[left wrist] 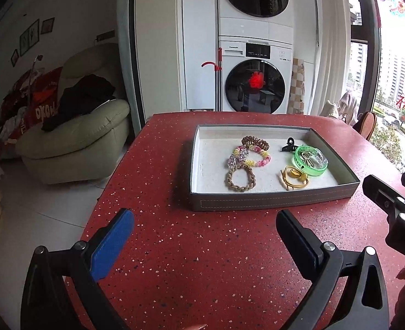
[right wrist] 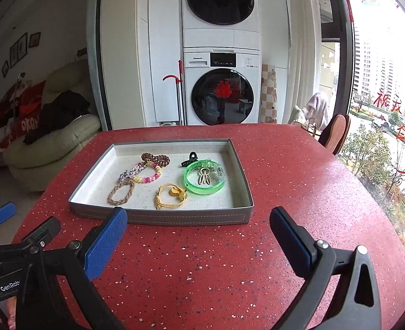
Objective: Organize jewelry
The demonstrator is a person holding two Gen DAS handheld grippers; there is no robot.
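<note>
Hovering over the red speckled table (right wrist: 230, 261), both well short of the shallow grey tray with a white lining (right wrist: 161, 217). Left tool (left wrist: 205, 236) spread wide and empty; right tool (right wrist: 198, 236) likewise wide apart, nothing between the blue pads (right wrist: 106, 244). Seemed a step between picks, or near the end: all jewelry seen already lay inside the tray, none visible on the bare table. Gathered there: a braided beige bracelet (right wrist: 121, 192), a pink and yellow beaded bracelet (right wrist: 148, 173), a brown coiled hair tie (right wrist: 155, 159), a small black claw clip (right wrist: 190, 159), a clear green bangle (right wrist: 205, 178) with a pale clip inside its ring, and a yellow cord tie with a gold charm (right wrist: 170, 195). Probably needed next: a reach forward over the near wall, then a narrow pinch on one thin piece, if sorting was wanted. Both held low, pointed toward the tray, side by side, the right near the left.
</note>
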